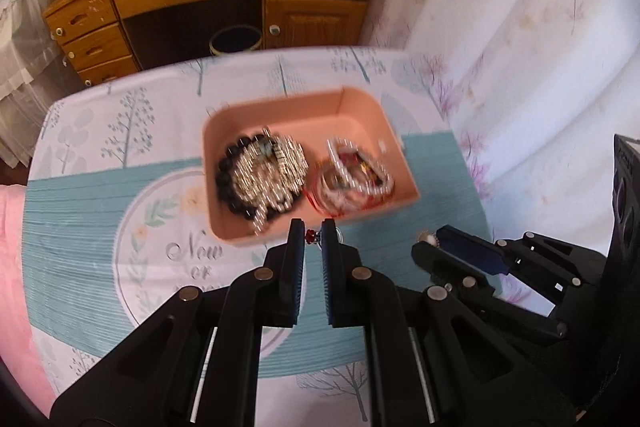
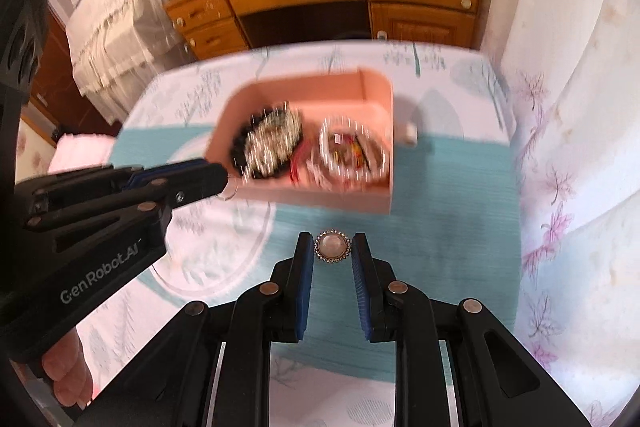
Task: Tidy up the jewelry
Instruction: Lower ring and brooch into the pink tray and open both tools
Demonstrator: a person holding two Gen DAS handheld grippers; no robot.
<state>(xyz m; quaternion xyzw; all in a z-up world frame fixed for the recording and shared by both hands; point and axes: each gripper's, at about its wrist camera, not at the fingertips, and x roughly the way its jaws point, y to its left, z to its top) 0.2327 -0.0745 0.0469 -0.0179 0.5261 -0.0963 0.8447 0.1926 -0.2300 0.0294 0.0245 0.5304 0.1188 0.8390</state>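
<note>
The left hand-held gripper [image 2: 224, 175] carries white lettering on the black side of its body, at about eight o'clock in the right wrist view: "GenRobot.AI". The cloth [image 1: 80, 227] covering the desk bears grey script inside its round floral emblem, at about seven o'clock in the left wrist view: "Now" and, beneath it, "or"; a lower line is hidden behind the gripper.

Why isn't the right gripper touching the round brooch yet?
Apart. The right wrist view shows cloth on both sides between the right gripper fingers and the brooch.
</note>
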